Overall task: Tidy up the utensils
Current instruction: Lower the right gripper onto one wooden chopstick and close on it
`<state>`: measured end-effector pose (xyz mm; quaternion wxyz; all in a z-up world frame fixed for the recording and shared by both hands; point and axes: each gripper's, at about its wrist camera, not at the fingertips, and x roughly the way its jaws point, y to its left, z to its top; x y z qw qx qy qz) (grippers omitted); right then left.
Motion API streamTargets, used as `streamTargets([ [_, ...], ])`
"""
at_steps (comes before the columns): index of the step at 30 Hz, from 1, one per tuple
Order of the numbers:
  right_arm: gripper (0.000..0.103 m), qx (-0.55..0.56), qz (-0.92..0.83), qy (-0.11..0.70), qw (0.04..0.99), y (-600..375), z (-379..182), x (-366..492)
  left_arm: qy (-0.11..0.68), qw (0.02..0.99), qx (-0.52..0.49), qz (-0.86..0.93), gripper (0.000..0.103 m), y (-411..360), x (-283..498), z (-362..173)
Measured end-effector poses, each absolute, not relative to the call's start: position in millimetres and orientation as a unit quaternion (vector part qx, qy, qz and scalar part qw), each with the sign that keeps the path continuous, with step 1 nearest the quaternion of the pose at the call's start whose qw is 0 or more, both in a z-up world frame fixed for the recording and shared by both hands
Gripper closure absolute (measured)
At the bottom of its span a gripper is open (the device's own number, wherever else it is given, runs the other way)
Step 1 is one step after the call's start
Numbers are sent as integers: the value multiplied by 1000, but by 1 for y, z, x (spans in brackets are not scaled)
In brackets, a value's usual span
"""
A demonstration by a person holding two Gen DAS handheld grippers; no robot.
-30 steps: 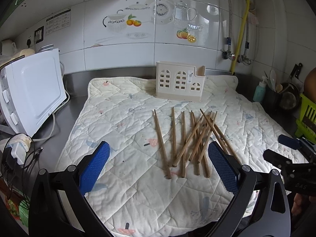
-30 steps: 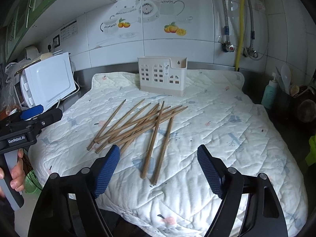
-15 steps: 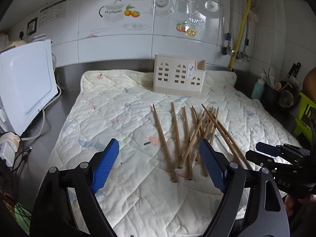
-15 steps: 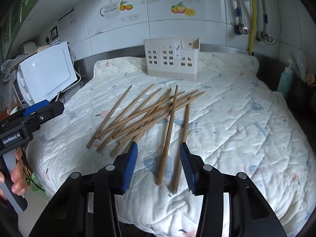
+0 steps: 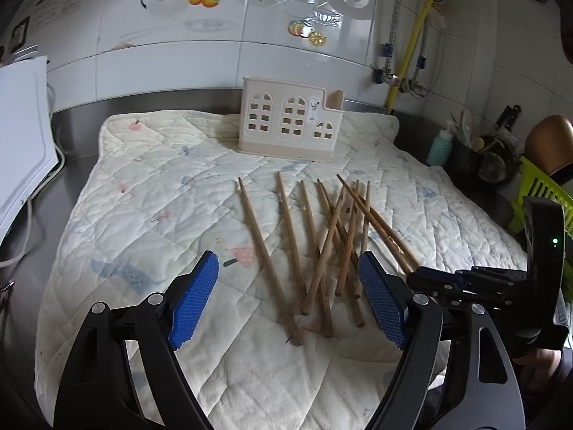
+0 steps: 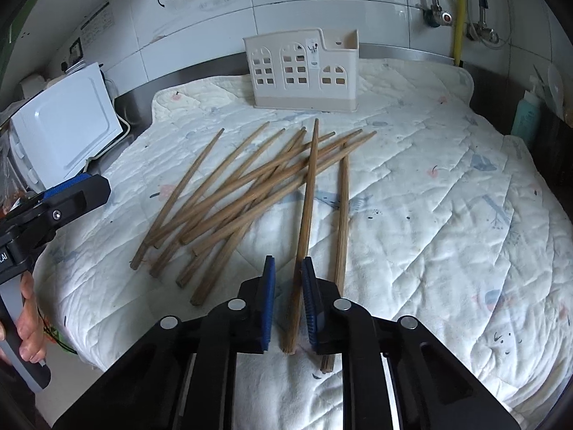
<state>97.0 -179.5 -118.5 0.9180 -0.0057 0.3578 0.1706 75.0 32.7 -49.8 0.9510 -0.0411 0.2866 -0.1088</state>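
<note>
Several wooden chopsticks [image 5: 315, 247] lie in a loose pile on a quilted white mat [image 5: 143, 215]; they also show in the right wrist view [image 6: 250, 193]. A cream house-shaped utensil holder [image 5: 288, 123] stands upright at the back of the mat, also in the right wrist view [image 6: 304, 71]. My left gripper [image 5: 288, 297] is open and empty, above the near ends of the left chopsticks. My right gripper [image 6: 288, 297] has narrowed around one chopstick [image 6: 304, 229]; a small gap still shows beside the left pad.
A white appliance [image 6: 64, 129] with cables stands left of the mat on the steel counter. A teal bottle [image 5: 440, 147], a dark utensil pot and a green rack [image 5: 537, 197] stand at the right. The tiled wall with pipes is behind.
My right gripper moved down onto the pile and its jaws closed in from wide to narrow around one chopstick. My left gripper moved forward and lower, its opening slightly narrower.
</note>
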Motion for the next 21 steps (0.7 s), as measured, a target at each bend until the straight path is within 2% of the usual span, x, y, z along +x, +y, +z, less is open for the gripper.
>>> streamTargets([
  [6,91,7,165,373,913,-185,-126,102,300,943,-30,-138,24,21,87,-58],
  [9,94,14,166,371,913,-187,-126,102,312,939,-21,-145,29,15,94,-62],
  [12,96,13,163,365,917,-190,-124,101,319,935,-6,-155,41,9,100,-64],
  [14,96,16,165,363,917,-192,-122,101,324,932,8,-160,59,4,105,-66],
  [16,96,18,164,357,919,-195,-119,98,327,930,18,-166,72,1,110,-66],
  [21,96,16,164,337,927,-200,-106,92,331,923,37,-195,80,-8,116,-68],
])
